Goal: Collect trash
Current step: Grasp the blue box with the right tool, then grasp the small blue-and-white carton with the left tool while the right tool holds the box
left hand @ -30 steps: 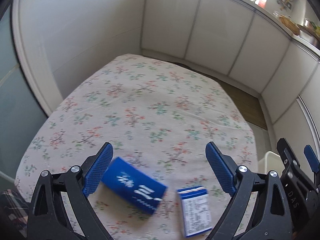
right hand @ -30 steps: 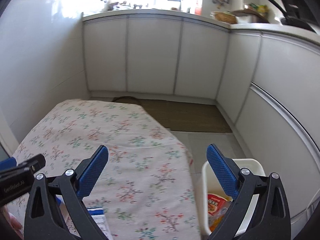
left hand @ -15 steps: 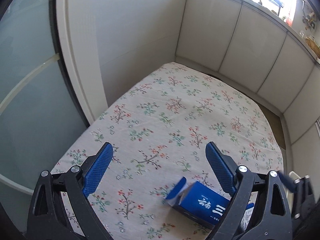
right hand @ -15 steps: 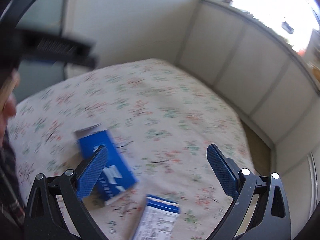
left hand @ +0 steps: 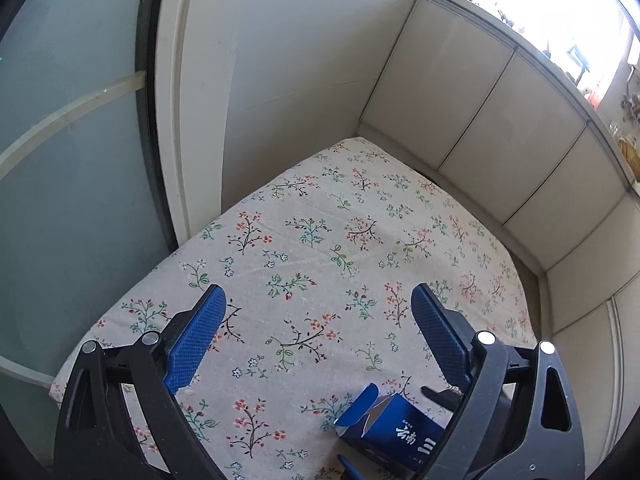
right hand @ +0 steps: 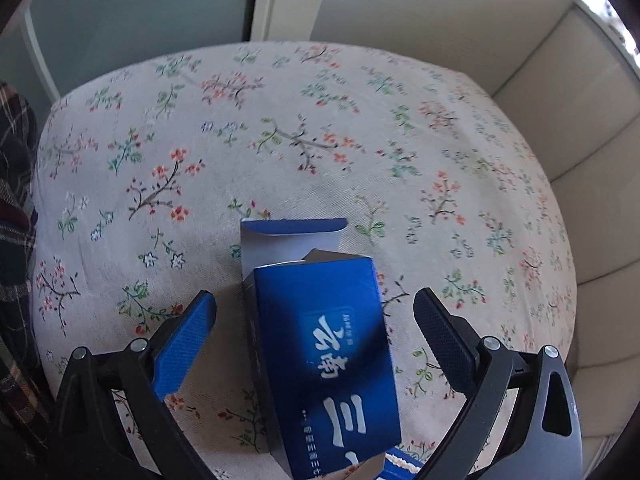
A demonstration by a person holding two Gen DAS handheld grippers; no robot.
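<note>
- Lying on its broad face on the flowered tablecloth (right hand: 280, 128) is a blue carton (right hand: 324, 344), a rectangular cardboard box with glossy sides, white lettering and its end flap folded open to show a pale inside.
- The right claw (right hand: 314, 320) hangs directly over the blue carton with its jaws spread wide; the carton sits between the two fingers, touching neither.
- Its fingers (right hand: 184, 344) are black plastic arms faced with blue pads of fine cross-hatched grip.
- The left claw (left hand: 318, 328) is also spread wide and holds nothing; only cloth shows between its fingers.
- In the left wrist view the blue carton (left hand: 396, 432) lies just below and inside that claw's right finger, partly hidden by it.
- The tablecloth is a cream woven fabric printed with small red, blue and green sprigs, draped over a counter with rounded corners.
- Beyond the carton, flat white cabinet panels (left hand: 500, 120) line the far side, and a frosted glass door (left hand: 68, 160) stands to the left.
</note>
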